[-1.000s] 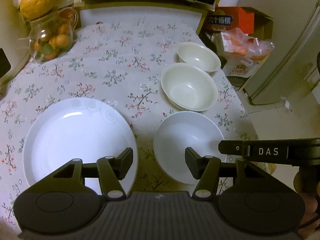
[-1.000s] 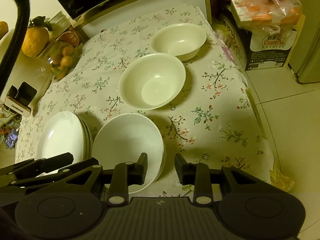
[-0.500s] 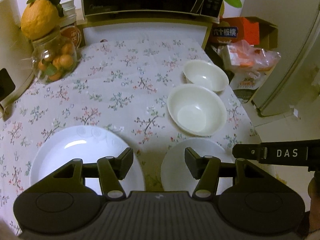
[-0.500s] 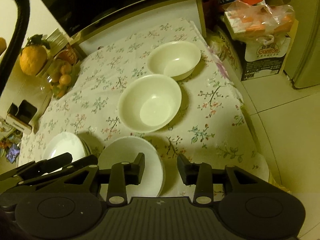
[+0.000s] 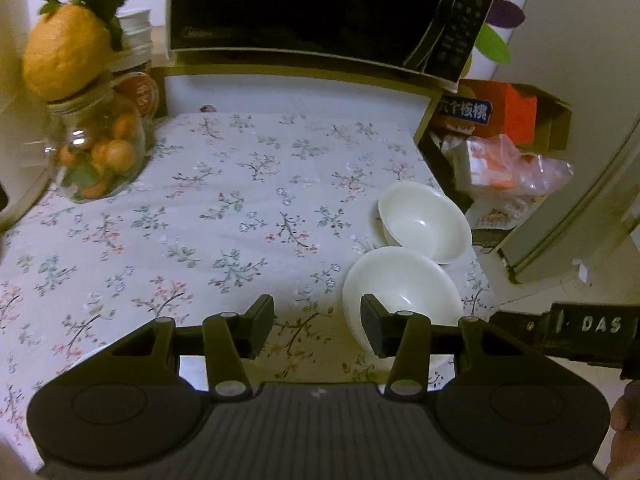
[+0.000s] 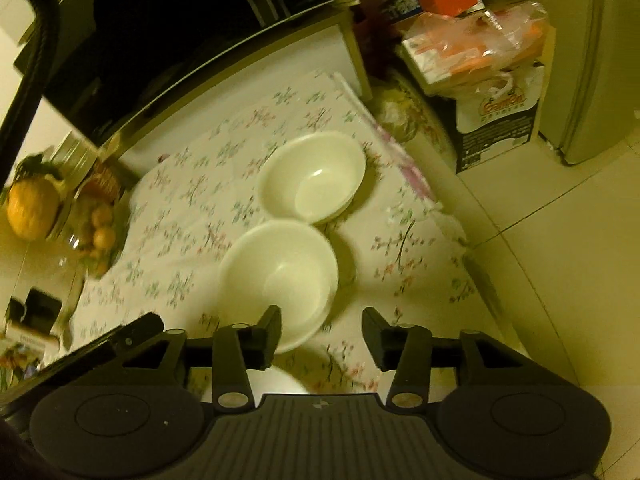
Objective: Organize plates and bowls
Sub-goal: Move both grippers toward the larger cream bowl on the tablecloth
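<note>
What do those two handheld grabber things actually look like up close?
Both are matte black plastic. The left gripper and right gripper each have a ribbed body, two round side discs, silver rivets and two blocky fingers. White letters "DAS" mark the right one's side.

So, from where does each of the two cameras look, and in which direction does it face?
Left wrist: sits on the left gripper, above the table's near edge, facing the microwave; its open fingers and the right gripper's side show.
Right wrist: sits on the right gripper, tilted, facing the table's far right corner and the floor; its open fingers show.
Shared: the near bowl, the far bowl, the fruit jar and the flowered tablecloth.
</note>
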The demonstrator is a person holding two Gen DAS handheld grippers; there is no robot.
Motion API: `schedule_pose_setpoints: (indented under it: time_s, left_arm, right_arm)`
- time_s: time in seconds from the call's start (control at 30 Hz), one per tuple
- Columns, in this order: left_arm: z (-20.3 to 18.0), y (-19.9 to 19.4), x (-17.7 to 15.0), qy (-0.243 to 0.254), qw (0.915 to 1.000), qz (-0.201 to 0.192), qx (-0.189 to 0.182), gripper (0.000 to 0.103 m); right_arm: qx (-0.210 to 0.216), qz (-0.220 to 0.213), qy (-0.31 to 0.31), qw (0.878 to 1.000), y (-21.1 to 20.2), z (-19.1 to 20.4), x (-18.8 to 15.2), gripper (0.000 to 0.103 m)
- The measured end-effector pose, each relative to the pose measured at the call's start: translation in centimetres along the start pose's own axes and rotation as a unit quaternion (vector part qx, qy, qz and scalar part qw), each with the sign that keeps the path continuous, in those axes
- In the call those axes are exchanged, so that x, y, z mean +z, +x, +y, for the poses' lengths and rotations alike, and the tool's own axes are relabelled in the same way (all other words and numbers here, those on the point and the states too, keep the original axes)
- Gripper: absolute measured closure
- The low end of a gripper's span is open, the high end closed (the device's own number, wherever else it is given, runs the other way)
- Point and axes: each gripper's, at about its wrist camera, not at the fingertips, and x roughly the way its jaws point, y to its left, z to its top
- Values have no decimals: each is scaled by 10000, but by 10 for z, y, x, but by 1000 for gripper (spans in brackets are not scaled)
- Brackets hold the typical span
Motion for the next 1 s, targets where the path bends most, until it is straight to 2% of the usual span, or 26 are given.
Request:
schedule_pose_setpoints:
  time_s: [0.1,0.17,0.43,0.73,0.93,1.0]
  left_arm:
    - [0,13,3,-21,9999,130,-70,57]
    - [0,20,4,3,9998,178,-31,54]
    - [0,38,3,-2,9993,370,-73,41]
    - [2,53,3,-62,9984,547,-95,34]
    - [-2,57,4,11,9985,543,-73,32]
    - [-3,58,4,34,9986,519,-19,36]
  right_arm:
    - [-89,-72,128,9999,3,-2,6,41]
    - [-210,-132,216,9995,5,-3,9,39]
    - [-267,75,316,9991,21,-3,8,33]
    - [-358,162,132,9991,32,7,5,30]
    - [-391,175,83,9990,35,10,3,27]
    - [-413,178,68,9990,36,10,3,27]
